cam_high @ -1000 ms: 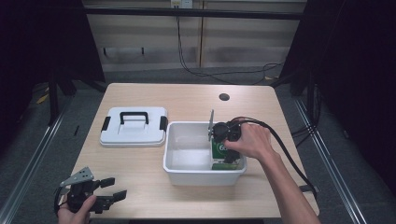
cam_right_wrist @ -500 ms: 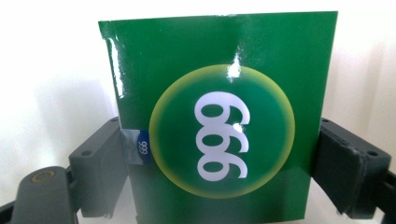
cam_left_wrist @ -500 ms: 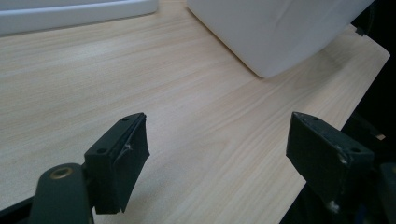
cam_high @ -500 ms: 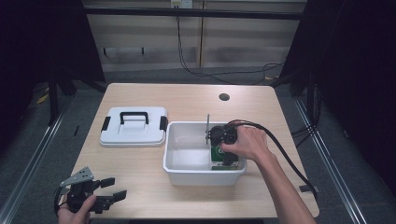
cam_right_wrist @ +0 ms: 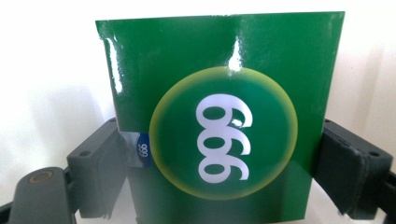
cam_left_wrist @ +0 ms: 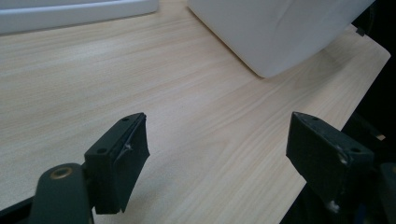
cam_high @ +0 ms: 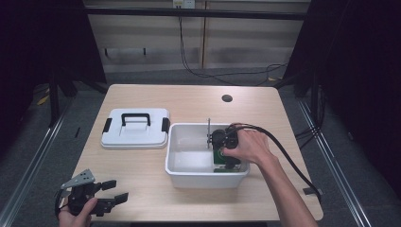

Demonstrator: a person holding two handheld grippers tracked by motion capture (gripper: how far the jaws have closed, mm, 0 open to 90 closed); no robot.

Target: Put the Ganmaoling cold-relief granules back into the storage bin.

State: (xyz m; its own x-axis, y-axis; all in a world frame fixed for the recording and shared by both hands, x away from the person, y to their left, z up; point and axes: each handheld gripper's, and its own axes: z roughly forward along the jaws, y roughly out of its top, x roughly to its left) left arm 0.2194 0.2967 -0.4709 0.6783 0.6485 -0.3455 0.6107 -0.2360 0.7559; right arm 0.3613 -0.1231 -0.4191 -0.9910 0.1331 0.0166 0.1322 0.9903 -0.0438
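The right gripper (cam_right_wrist: 219, 154) holds a green box (cam_right_wrist: 219, 135) marked 999 squarely between its 2 jaws, which press its side faces. The box's long axis runs along the reach, down into the white bin (cam_high: 189, 172), near the bin's right front corner. Any lift looks to go straight up past the rim. The left gripper (cam_high: 111, 191) rests wide and empty at the table's (cam_high: 189, 99) front left, well apart from the lid (cam_high: 136, 137).

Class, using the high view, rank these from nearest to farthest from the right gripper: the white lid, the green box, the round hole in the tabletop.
1. Green box: between the jaws of the right gripper, inside the white bin.
2. Round hole: beyond the bin, toward the table's far edge.
3. White lid: left of the bin.
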